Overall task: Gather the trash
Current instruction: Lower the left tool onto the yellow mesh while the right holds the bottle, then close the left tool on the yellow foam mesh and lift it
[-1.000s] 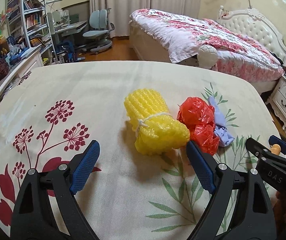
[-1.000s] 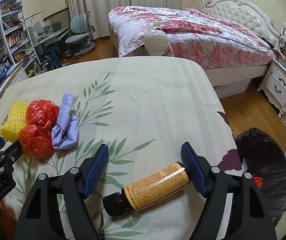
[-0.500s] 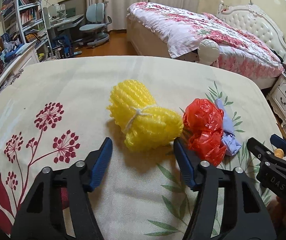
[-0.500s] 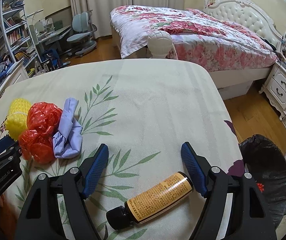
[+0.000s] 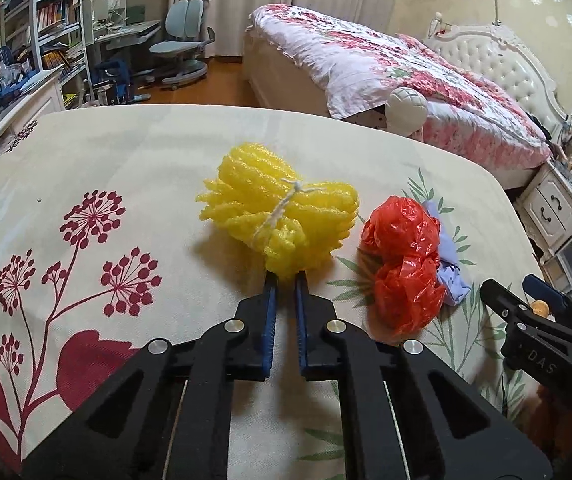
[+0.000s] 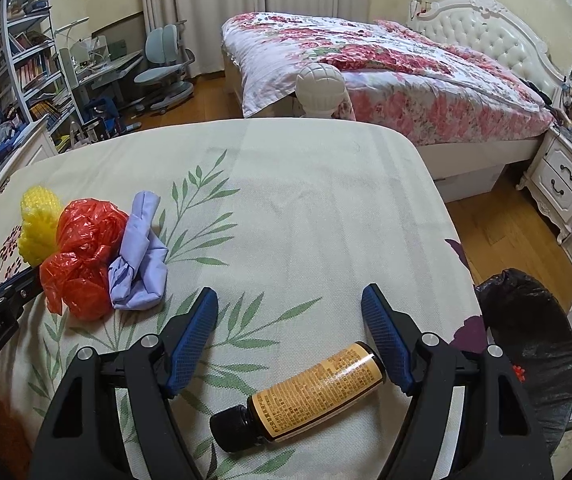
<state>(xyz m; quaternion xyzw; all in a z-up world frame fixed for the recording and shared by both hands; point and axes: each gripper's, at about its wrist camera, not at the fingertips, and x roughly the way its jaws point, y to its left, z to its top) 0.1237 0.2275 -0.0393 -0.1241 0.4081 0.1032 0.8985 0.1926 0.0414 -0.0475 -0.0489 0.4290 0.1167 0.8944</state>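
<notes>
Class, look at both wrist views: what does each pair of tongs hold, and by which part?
The left tongs pinch the yellow foam net bundle by its near lower edge. The right tongs stand open, holding nothing; the brown bottle lies between them.

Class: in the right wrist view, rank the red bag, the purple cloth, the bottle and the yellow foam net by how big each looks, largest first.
1. Bottle, though nearest the camera.
2. Red bag.
3. Purple cloth.
4. Yellow foam net, partly hidden behind the bag, so its true size is unsure.

left wrist: close, angled down at table (image 5: 133, 152) | right wrist: same | shared: red bag (image 5: 404, 264)
</notes>
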